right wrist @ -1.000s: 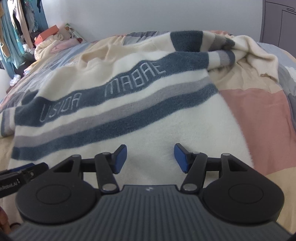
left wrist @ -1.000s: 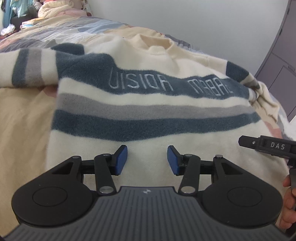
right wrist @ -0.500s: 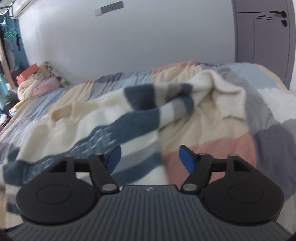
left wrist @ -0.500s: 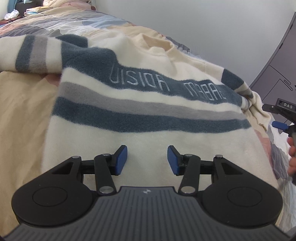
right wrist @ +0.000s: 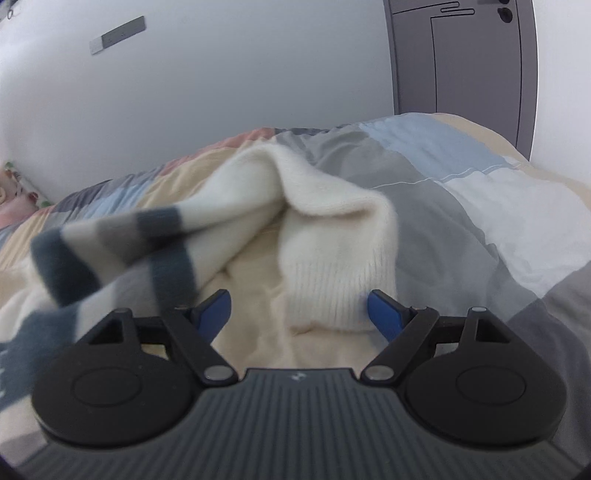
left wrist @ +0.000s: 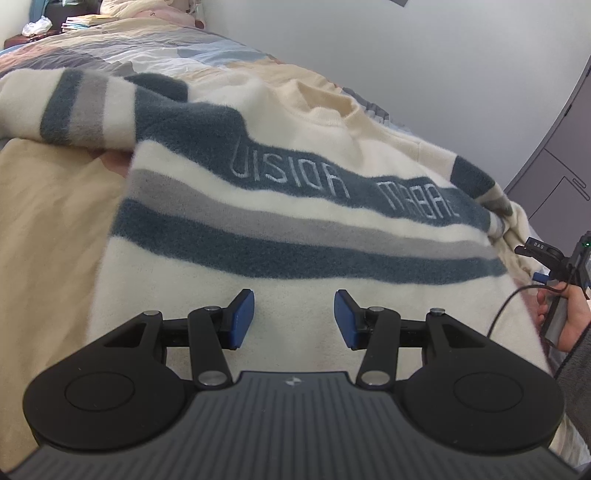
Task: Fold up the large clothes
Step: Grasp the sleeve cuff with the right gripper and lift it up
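A cream fleece sweater (left wrist: 295, 236) with dark blue and grey stripes and stitched lettering lies face up on the bed, its collar at the far side. My left gripper (left wrist: 294, 319) hovers open over the plain lower body, with nothing between its blue pads. The sweater's right sleeve (right wrist: 207, 236) is bunched and folded over itself, and its ribbed cuff (right wrist: 328, 299) points toward me. My right gripper (right wrist: 297, 314) stands wide open around that cuff, with the pads not pressing on it. In the left wrist view the right gripper (left wrist: 537, 264) is at the sweater's right edge, held by a hand (left wrist: 570, 319).
A patchwork quilt (right wrist: 461, 192) in grey, blue, beige and pink covers the bed. Behind it are a white wall and a grey door (right wrist: 461, 55). Pillows and clutter (left wrist: 122, 7) sit at the far left end. The left sleeve (left wrist: 74, 107) stretches out to the left.
My right gripper swung right, from over the sweater's body to the bunched right sleeve, and its jaws widened. The left gripper stayed over the lower body and rolled slightly.
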Demonstrator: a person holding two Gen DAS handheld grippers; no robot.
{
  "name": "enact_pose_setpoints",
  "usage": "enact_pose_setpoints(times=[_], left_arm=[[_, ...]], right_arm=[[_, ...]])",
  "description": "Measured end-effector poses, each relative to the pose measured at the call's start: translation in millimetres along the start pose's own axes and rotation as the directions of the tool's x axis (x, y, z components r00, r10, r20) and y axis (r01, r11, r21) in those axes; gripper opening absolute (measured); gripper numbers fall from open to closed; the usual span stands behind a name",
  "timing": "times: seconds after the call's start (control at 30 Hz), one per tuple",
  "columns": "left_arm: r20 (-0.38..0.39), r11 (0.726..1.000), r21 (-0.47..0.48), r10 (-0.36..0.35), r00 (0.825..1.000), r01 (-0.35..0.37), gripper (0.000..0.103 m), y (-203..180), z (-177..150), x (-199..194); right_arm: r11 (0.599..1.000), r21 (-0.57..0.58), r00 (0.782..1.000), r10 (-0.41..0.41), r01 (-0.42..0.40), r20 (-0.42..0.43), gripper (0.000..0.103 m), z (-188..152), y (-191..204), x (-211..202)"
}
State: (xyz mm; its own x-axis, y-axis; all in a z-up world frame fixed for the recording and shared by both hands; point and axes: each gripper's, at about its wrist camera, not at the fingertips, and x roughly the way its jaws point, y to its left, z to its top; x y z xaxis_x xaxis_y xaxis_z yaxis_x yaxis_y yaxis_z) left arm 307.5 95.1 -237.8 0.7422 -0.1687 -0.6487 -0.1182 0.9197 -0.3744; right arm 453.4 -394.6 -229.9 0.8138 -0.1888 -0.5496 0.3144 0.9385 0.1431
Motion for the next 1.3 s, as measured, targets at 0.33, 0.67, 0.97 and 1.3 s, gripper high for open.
enact_pose_setpoints(times=[0.33, 0.67, 0.97, 1.3], left_arm=[[0.001, 0.999, 0.036, 0.005, 1.0, -0.005, 0.054, -4, -2, 4], [-0.005, 1.0, 0.02, 0.009, 1.0, -0.009, 0.054, -2, -1, 9], [-0.003, 1.0, 0.004, 0.023, 1.0, -0.023, 0.054, -4, 2, 14], [0.017, 1.0, -0.011, -0.006, 1.0, 0.006, 0.054, -4, 7, 2]], right_arm=[[0.997, 0.073, 0.996, -0.009, 0.003, 0.088, 0.082, 9, -26, 32], [0.91, 0.413, 0.986, -0.102, 0.04, 0.129, 0.082, 19, -90, 46], [0.945, 0.297, 0.98, -0.175, 0.139, 0.099, 0.015, 52, -83, 49], [0.957, 0.215, 0.935, -0.247, 0.194, 0.256, 0.011, 135, -89, -50]])
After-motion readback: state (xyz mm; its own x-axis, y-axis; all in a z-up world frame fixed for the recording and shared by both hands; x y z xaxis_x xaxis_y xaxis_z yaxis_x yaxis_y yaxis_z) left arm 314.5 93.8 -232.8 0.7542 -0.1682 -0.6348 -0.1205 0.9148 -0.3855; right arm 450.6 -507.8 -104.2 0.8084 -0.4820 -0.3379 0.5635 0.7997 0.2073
